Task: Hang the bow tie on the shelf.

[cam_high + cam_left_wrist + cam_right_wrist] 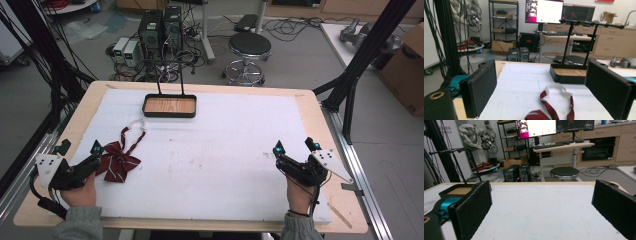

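A dark red striped bow tie (119, 162) lies on the white mat at the near left, its strap and white clasp (135, 124) trailing away from me. My left gripper (80, 148) stands open just left of the bow, with one jaw tip beside its edge. In the left gripper view the strap (554, 107) and clasp (556, 88) lie between and beyond the open jaws of that gripper (543, 75), untouched. My right gripper (295, 146) is open at the near right, and in its own view the right gripper (542, 195) has bare mat between its jaws.
A black stand with a wooden base (169, 106) and two thin uprights sits at the far middle of the mat; the same stand base (569, 73) shows ahead of the left gripper. The white mat (220, 150) covers a wooden table. A stool (248, 47) and computers stand beyond.
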{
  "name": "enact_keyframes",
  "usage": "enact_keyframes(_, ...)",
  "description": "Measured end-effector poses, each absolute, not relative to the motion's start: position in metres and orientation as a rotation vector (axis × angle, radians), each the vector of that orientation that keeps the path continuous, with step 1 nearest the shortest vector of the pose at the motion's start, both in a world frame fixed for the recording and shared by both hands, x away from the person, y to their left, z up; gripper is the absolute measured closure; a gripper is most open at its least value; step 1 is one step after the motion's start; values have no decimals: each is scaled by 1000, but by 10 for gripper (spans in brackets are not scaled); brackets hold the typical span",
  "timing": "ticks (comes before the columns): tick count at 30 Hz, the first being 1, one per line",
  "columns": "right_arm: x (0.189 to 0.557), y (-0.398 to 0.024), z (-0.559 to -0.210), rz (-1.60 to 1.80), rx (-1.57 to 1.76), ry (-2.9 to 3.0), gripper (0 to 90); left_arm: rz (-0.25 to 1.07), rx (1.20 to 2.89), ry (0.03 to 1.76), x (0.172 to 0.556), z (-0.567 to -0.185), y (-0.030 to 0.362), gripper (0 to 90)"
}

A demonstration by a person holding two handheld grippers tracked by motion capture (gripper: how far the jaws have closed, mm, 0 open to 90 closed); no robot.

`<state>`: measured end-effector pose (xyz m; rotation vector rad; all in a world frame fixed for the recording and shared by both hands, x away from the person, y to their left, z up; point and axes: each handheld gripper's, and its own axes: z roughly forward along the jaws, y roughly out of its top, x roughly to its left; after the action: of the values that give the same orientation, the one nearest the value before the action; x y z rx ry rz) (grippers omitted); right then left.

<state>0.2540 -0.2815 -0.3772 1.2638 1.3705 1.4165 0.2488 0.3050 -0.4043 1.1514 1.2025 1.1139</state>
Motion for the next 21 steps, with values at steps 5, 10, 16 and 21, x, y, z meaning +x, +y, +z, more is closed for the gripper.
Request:
enact_keyframes(5, 252, -285, -378, 1419, 1264, 1357, 17, 1127, 1156, 1190, 254, -403, 302, 112)
enact_keyframes(10, 249, -287, -379, 1416, 1268, 1353, 18, 1118, 1156, 1149, 259, -404, 295, 112)
enact_keyframes(16, 248, -288, -379, 1418, 1271, 1352, 18, 1157, 1231, 1138, 275, -409, 286, 133)
enact_keyframes(21, 248, -288, -380, 1413, 1278, 1359, 19, 1172, 1298, 1165, 286, -415, 280, 147)
